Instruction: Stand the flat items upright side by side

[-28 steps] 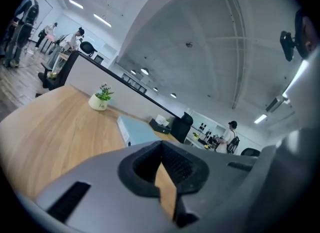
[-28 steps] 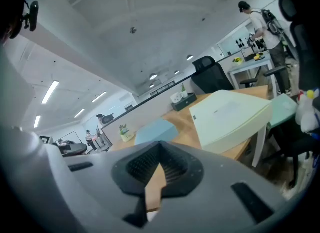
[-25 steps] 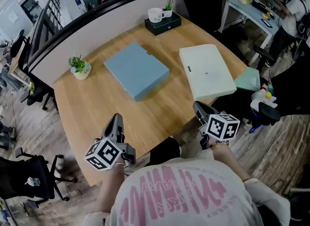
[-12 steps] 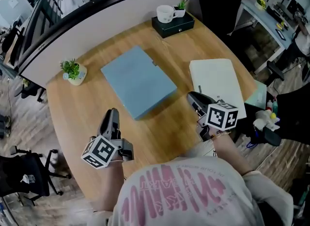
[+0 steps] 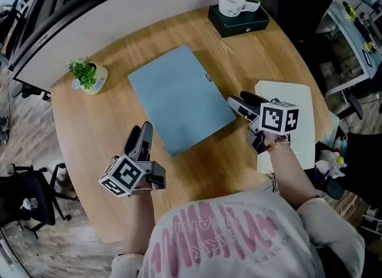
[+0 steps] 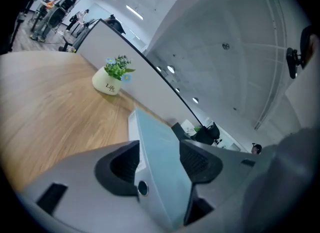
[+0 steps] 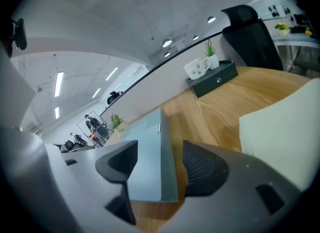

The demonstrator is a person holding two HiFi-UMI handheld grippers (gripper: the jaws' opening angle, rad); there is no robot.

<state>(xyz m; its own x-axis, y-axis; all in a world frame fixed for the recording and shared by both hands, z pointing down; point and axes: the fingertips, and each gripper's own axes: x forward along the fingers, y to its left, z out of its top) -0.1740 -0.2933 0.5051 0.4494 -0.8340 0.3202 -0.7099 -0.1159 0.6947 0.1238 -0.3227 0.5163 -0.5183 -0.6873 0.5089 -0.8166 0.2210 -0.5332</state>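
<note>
The blue folder lies flat mid-frame on the worktop, the white folder flat at right; neither stands yet; the left gripper reaches up from lower left, the right gripper points left, each straddling a blue edge, probably to tip it upright; both jaws are opening, seemingly not pressing it.

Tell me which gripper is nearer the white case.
Right. The right gripper, jaws opening around the blue case, sits beside the white case; the left gripper, opening likewise, is across the blue case.
</note>
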